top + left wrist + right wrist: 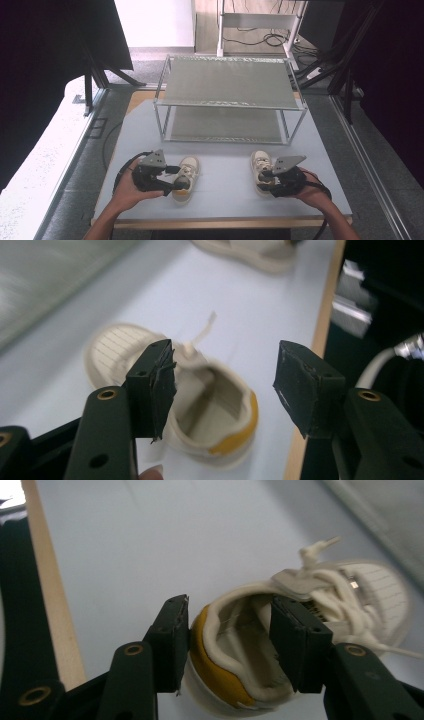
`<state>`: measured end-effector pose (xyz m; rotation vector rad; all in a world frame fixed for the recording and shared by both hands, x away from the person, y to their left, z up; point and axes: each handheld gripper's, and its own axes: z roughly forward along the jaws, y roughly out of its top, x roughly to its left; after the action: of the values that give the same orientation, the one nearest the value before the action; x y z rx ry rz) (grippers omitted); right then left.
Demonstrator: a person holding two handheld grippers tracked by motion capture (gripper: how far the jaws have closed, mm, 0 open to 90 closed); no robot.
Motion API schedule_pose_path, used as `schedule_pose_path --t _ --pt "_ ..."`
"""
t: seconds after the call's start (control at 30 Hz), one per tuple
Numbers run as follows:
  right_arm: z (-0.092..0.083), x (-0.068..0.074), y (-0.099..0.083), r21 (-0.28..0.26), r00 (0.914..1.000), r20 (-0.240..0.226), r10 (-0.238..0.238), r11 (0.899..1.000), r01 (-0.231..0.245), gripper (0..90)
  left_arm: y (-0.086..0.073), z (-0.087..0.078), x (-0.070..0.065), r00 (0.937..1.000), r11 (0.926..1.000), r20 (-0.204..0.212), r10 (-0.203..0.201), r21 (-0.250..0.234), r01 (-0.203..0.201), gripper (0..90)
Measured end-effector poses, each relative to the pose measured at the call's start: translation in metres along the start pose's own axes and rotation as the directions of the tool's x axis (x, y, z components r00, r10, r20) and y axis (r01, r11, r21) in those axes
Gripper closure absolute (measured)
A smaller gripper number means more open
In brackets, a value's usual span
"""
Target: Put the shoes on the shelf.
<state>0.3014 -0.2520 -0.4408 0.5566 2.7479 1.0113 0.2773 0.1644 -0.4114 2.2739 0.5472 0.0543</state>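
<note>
Near the front edge of the pale grey table (225, 192), two cream canvas sneakers are set. The right gripper (227, 635) straddles the right sneaker's (300, 625) soft heel collar, not visibly clamped; the left gripper (225, 385) is spread above the left sneaker (200, 405). Light, pliable shoes are best gripped at the heel.

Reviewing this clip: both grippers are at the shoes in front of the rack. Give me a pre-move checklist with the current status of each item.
1. Left gripper open around the left shoe: ok, not yet closed.
2. Right gripper straddling the right shoe heel wall: ok.
3. Right grip firm: cannot tell.
4. Rack shelves free: ok.
5. Shoes upright on table: ok.
6. Laces clear of jaws: cannot tell.
</note>
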Motion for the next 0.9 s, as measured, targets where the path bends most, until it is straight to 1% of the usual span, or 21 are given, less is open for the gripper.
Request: schedule_pose_path --t 0.03,0.1,0.13,0.17,0.2,0.27,0.33,0.37,0.4,0.43,0.47,0.5,0.63,0.67,0.73,0.77,0.87,0.9 --pt "0.003 -0.002 0.001 0.025 0.9997 -0.024 -0.001 1.000 0.002 55.0 0.000 0.003 0.000 0.9999 0.9996 0.008 0.012 0.027 -0.012 41.8" --pt "0.007 -0.004 0.004 0.064 0.9980 -0.063 -0.008 0.998 0.012 59.2 0.001 0.007 -0.001 0.9993 0.9978 0.031 0.020 0.062 -0.022 43.9" --pt "0.009 -0.005 0.005 0.076 0.9968 -0.079 -0.012 0.997 0.018 61.2 0.001 0.007 -0.001 0.9993 0.9978 0.031 0.020 0.062 -0.022 44.5" --pt "0.010 -0.005 0.006 0.089 0.9958 -0.090 -0.014 0.996 0.022 62.6 0.001 0.011 0.000 0.9980 0.9938 0.055 0.032 0.104 -0.038 44.9" --pt "0.011 -0.005 0.007 0.103 0.9948 -0.101 -0.013 0.994 0.023 63.7 0.001 0.013 0.001 0.9972 0.9902 0.061 0.044 0.130 -0.052 45.2" --pt "0.014 -0.006 0.008 0.122 0.9922 -0.123 -0.023 0.992 0.038 65.8 0.002 0.017 0.002 0.9967 0.9855 0.070 0.040 0.162 -0.051 46.4" --pt "0.016 -0.006 0.008 0.138 0.9908 -0.132 -0.030 0.989 0.048 66.1 0.002 0.020 0.005 0.9952 0.9795 0.089 0.041 0.193 -0.058 48.7" --pt "0.016 -0.006 0.007 0.138 0.9900 -0.137 -0.032 0.989 0.051 66.2 0.003 0.021 0.007 0.9930 0.9732 0.105 0.054 0.217 -0.075 50.1" --pt "0.016 -0.007 0.006 0.133 0.9888 -0.145 -0.036 0.990 0.055 66.7 0.003 0.024 0.008 0.9927 0.9714 0.111 0.046 0.227 -0.070 51.3" --pt "0.016 -0.008 0.006 0.129 0.9881 -0.150 -0.035 0.990 0.055 67.0 0.003 0.026 0.009 0.9917 0.9683 0.120 0.046 0.239 -0.074 52.9" --pt "0.016 -0.008 0.005 0.125 0.9876 -0.153 -0.033 0.991 0.052 67.2 0.003 0.028 0.010 0.9902 0.9616 0.129 0.054 0.261 -0.086 54.0" --pt "0.016 -0.009 0.004 0.119 0.9870 -0.157 -0.034 0.991 0.053 67.6 0.003 0.031 0.011 0.9893 0.9567 0.135 0.055 0.276 -0.091 54.5" --pt "0.015 -0.009 0.002 0.106 0.9853 -0.165 -0.041 0.993 0.060 69.2 0.004 0.040 0.011 0.9859 0.9421 0.157 0.058 0.318 -0.106 58.3" --pt "0.015 -0.009 0.002 0.106 0.9851 -0.167 -0.043 0.992 0.062 69.4 0.005 0.042 0.011 0.9844 0.9415 0.167 0.054 0.320 -0.106 59.5" --pt "0.015 -0.010 0.002 0.104 0.9845 -0.170 -0.044 0.993 0.062 69.4 0.006 0.043 0.012 0.9814 0.9371 0.183 0.060 0.328 -0.118 61.6" --pt "0.015 -0.010 0.002 0.104 0.9844 -0.170 -0.043 0.993 0.062 69.4 0.006 0.044 0.012 0.9805 0.9371 0.189 0.054 0.330 -0.115 62.5" --pt "0.015 -0.011 0.001 0.097 0.9835 -0.176 -0.043 0.993 0.061 69.4 0.008 0.045 0.014 0.9764 0.9336 0.210 0.050 0.338 -0.120 64.6" --pt "0.016 -0.011 0.000 0.093 0.9835 -0.177 -0.040 0.994 0.058 69.5 0.008 0.045 0.015 0.9746 0.9340 0.218 0.050 0.335 -0.123 65.3"
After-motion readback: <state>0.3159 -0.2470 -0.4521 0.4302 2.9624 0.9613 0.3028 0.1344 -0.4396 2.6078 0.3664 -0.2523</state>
